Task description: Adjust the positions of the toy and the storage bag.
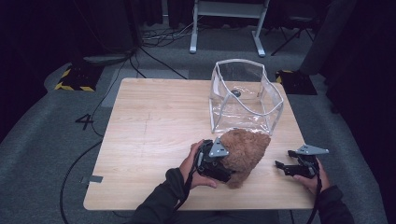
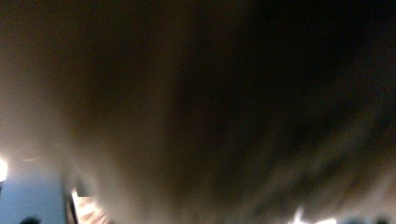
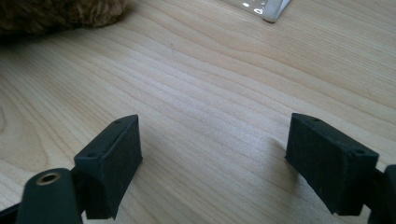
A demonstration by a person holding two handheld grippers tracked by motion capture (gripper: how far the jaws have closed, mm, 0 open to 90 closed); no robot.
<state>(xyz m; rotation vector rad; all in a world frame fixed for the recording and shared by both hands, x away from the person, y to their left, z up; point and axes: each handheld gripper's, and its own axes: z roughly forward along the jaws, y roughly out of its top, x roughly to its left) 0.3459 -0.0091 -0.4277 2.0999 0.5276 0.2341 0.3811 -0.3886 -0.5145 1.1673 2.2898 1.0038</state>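
Observation:
A brown plush toy (image 1: 247, 149) lies on the wooden table (image 1: 154, 126), just in front of a clear plastic bag (image 1: 245, 95) that stands open. My left gripper (image 1: 228, 169) is pushed into the toy's left side, and its jaws are buried in the fur. Blurred brown fur (image 2: 187, 112) presses against the camera in the left gripper view. My right gripper (image 1: 281, 166) rests low over the table to the right of the toy. It is open, with bare wood between its fingers (image 3: 112, 158). The toy's edge (image 3: 56, 14) shows at the upper left of the right gripper view.
A small dark object (image 1: 236, 93) lies inside the bag. The bag's bottom corner (image 3: 268, 10) shows at the top of the right gripper view. Cables, a desk frame and a black-and-yellow base stand on the grey floor beyond the table.

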